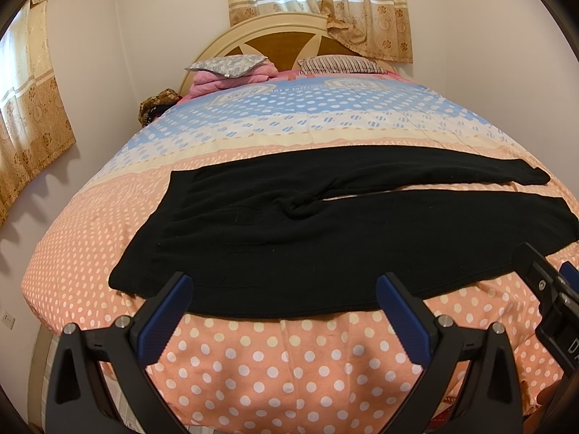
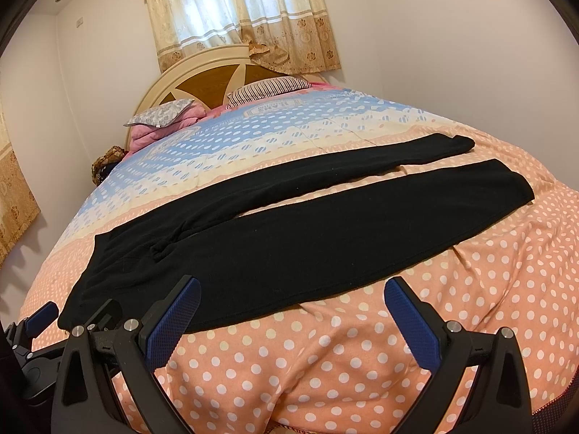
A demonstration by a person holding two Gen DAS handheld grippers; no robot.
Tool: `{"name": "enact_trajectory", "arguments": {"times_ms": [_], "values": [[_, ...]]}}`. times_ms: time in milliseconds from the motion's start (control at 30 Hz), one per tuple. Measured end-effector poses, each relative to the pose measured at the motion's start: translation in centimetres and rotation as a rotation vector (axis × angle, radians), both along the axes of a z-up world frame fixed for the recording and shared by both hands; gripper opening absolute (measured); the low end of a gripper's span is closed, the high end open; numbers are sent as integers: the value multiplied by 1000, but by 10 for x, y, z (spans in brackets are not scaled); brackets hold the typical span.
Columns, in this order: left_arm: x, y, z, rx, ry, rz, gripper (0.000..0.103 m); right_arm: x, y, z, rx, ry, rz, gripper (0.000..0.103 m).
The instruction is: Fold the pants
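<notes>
Black pants (image 1: 325, 224) lie spread flat across the polka-dot bedspread (image 1: 275, 361), waistband to the left and both legs running right, side by side with a narrow gap. My left gripper (image 1: 284, 289) stands open just before the near edge of the pants, at the hip part, nothing between its blue pads. In the right wrist view the same pants (image 2: 307, 238) stretch diagonally, and my right gripper (image 2: 293, 296) is open over the near leg's lower edge. The left gripper (image 2: 39, 316) shows at that view's lower left; the right gripper's body (image 1: 553, 289) shows at the left view's right edge.
Pillows (image 1: 231, 63) and a pink blanket (image 1: 217, 81) sit at the headboard (image 1: 275, 32) far back. Curtains (image 1: 315, 3) hang behind the bed and on the left wall. The bed's front edge drops off below the grippers.
</notes>
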State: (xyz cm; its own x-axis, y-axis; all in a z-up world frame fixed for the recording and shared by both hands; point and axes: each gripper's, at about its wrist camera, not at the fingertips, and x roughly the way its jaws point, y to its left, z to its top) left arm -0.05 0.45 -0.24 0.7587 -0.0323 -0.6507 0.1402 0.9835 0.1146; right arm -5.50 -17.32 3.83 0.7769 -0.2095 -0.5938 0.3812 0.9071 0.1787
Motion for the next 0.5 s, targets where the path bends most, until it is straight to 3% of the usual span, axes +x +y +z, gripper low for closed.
{"name": "enact_trajectory", "arguments": {"times_ms": [500], "values": [[3, 5, -10, -8, 26, 6, 103, 9, -3, -11, -1, 17, 7, 102]]}}
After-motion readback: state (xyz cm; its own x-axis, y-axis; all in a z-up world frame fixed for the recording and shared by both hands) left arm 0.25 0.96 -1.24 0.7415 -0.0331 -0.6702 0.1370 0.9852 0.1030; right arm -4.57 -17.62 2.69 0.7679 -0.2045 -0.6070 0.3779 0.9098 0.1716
